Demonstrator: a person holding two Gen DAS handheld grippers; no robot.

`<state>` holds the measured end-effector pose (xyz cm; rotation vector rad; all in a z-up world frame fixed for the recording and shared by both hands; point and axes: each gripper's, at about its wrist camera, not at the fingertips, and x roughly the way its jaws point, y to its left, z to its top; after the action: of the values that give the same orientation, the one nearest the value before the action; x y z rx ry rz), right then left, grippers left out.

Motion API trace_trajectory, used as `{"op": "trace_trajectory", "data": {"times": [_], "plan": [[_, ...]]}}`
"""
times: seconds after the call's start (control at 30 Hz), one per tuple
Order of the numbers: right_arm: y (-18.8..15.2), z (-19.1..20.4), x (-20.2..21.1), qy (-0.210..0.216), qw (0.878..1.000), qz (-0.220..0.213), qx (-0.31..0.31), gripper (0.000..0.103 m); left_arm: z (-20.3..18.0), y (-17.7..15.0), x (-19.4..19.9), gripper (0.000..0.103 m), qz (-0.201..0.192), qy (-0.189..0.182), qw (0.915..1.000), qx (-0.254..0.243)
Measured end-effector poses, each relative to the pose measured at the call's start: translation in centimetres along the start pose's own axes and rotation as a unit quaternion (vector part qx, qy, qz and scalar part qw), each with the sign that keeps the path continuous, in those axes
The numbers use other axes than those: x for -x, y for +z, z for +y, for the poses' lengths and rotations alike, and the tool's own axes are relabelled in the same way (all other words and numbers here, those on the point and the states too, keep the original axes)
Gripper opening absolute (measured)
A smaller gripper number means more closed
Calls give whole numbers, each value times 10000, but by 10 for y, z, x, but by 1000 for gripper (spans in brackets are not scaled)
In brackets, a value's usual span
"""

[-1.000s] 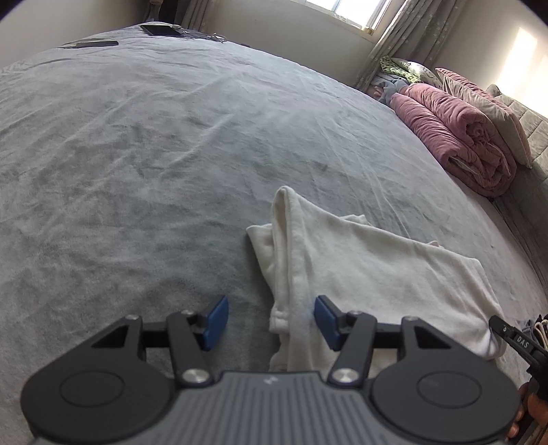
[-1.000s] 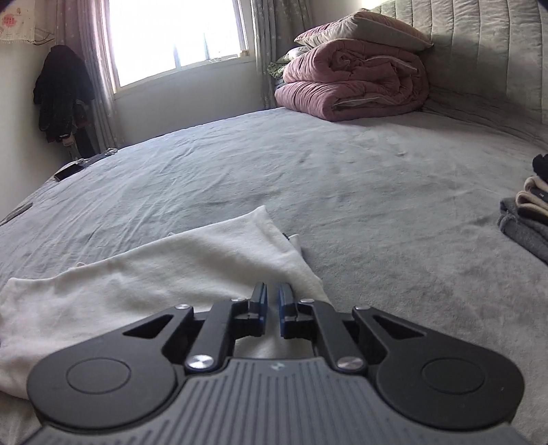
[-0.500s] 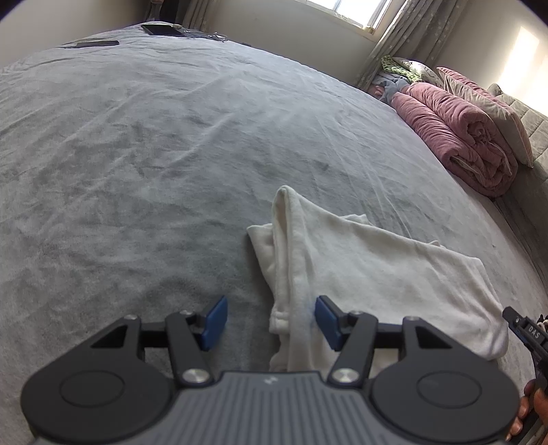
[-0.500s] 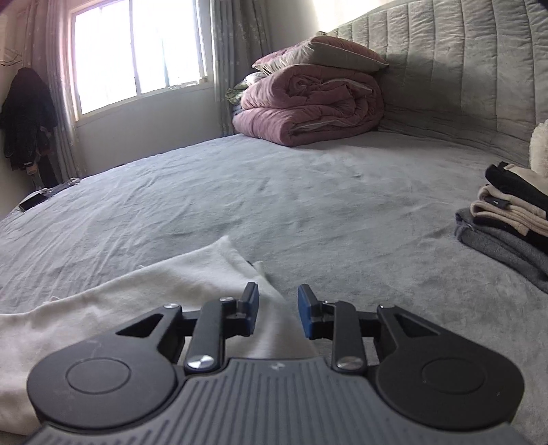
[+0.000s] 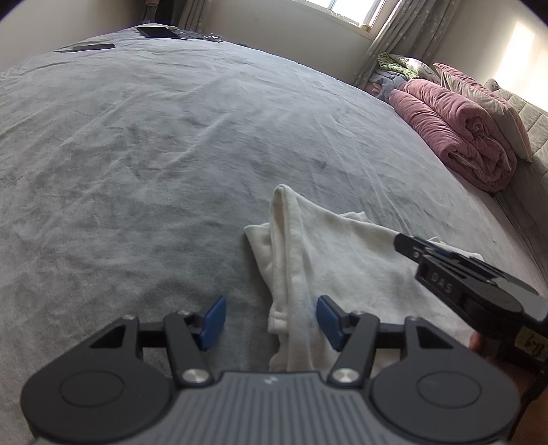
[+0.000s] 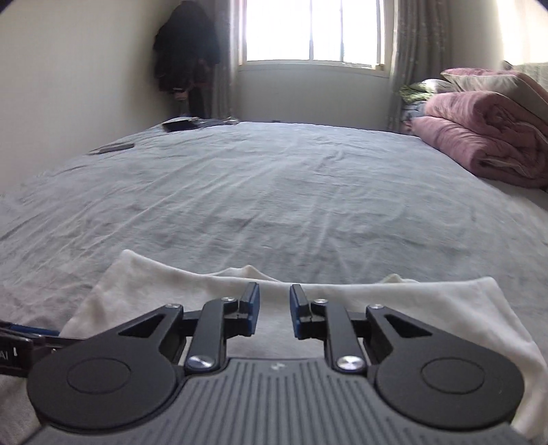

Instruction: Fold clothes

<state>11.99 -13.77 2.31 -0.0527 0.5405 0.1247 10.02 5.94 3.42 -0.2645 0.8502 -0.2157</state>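
Note:
A cream-white garment point(image 5: 342, 267) lies partly folded on the grey bedspread point(image 5: 171, 154). My left gripper point(image 5: 270, 321) is open, low over the garment's near left edge. A folded ridge of cloth runs up between its blue pads point(image 5: 214, 321), which do not touch it. My right gripper point(image 6: 274, 309) hovers over the middle of the garment point(image 6: 428, 308). Its jaws are closing with a narrow gap, and nothing is pinched between them. The left wrist view shows the right gripper point(image 5: 407, 246) coming in from the right, above the cloth.
A rolled pink quilt point(image 5: 455, 137) with a pillow on top lies against the grey padded headboard point(image 5: 534, 119) at the right. Flat dark items point(image 5: 157, 31) rest at the bed's far corner. Dark clothes point(image 6: 185, 51) hang beside the window.
My right gripper swung left from the garment's right corner to over its middle, and its jaws now stand apart. The stack of folded clothes left its view. The left gripper stayed put.

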Motion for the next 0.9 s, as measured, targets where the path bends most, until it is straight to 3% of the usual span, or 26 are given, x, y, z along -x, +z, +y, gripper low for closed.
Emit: {"op": "trace_trajectory", "data": {"times": [0.13, 0.2, 0.27, 0.67, 0.9], "plan": [[-2, -3, -22, -18, 9996, 265, 103, 9, 1, 0, 0, 61, 5, -23, 10000, -12], [-3, -19, -26, -124, 9993, 293, -200, 9, 1, 0, -1, 61, 12, -34, 10000, 2], [-4, -35, -28, -224, 9979, 308, -520, 0, 1, 0, -1, 62, 14, -38, 10000, 1], [-21, -103, -1, -858, 9889, 35, -1211, 0, 1, 0, -2, 62, 4, -27, 10000, -39], [-30, -138, 7, -1544, 9788, 60, -1345, 0, 2, 1, -3, 62, 17, -56, 10000, -24]]}}
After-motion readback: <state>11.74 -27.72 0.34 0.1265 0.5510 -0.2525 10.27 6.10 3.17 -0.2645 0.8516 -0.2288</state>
